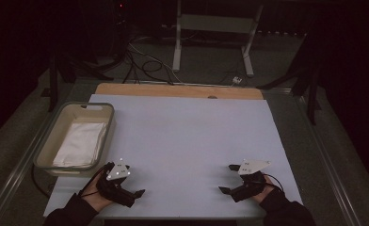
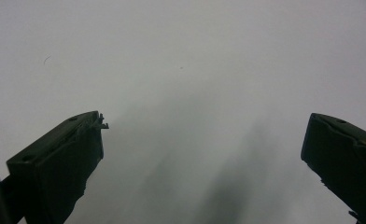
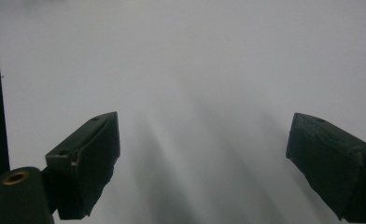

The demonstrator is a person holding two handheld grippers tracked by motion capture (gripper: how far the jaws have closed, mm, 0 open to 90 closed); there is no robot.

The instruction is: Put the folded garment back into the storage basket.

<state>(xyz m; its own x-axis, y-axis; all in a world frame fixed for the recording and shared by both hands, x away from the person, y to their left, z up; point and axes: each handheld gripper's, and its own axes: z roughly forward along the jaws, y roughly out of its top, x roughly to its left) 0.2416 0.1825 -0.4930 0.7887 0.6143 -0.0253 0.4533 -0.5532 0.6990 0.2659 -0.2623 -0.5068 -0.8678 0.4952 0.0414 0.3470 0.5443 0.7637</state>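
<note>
Both idle at desk's near edge: left gripper [image 1: 136, 184] and right gripper [image 1: 228, 179] spread, holding nothing. Folded cloth [image 1: 80, 143] in bin [image 1: 108, 129] at left edge; next, left reaches in, I reckon

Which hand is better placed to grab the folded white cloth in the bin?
Left. The left gripper, fingers open, rests just beside the bin holding the cloth; the right gripper sits across the table.

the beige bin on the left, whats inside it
Inside the beige bin lies a folded white cloth that covers most of the floor. Whatever may lie under the cloth is covered, so it cannot be seen. Both hand-held grippers are apart from the bin.
</note>
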